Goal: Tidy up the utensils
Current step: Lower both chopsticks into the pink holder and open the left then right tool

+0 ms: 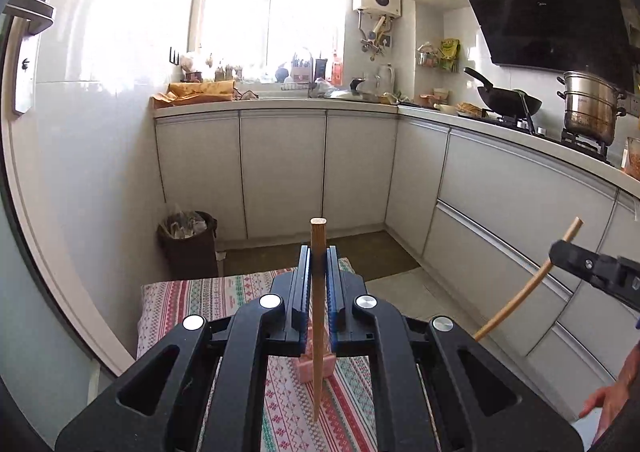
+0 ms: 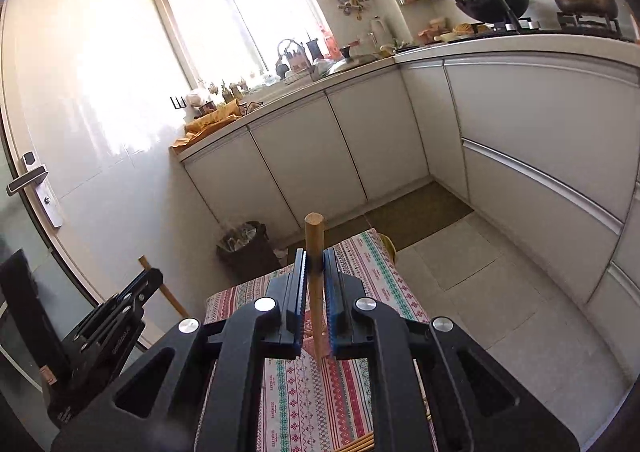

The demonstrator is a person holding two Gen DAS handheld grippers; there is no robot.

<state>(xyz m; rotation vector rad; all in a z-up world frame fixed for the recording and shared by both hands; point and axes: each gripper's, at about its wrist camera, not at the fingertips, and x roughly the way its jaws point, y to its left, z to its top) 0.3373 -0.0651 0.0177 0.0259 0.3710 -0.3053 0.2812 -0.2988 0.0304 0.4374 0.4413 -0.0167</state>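
Observation:
My left gripper (image 1: 318, 258) is shut on a wooden chopstick (image 1: 318, 316) that stands upright between its fingers, above a small table with a patterned cloth (image 1: 192, 300). A pink holder (image 1: 316, 366) sits on the cloth below it. My right gripper (image 2: 315, 258) is shut on another wooden chopstick (image 2: 314, 292), also upright over the cloth (image 2: 360, 276). In the left wrist view the right gripper (image 1: 560, 250) shows at the right with its chopstick (image 1: 524, 292). In the right wrist view the left gripper (image 2: 150, 280) shows at the left. More chopsticks (image 2: 362, 442) lie at the bottom edge.
White kitchen cabinets (image 1: 280, 168) run along the back and right. A dark waste bin (image 1: 188, 244) stands on the floor past the table. A wok (image 1: 508, 100) and a steel pot (image 1: 590, 106) sit on the stove. A door with a handle (image 2: 26, 180) is at the left.

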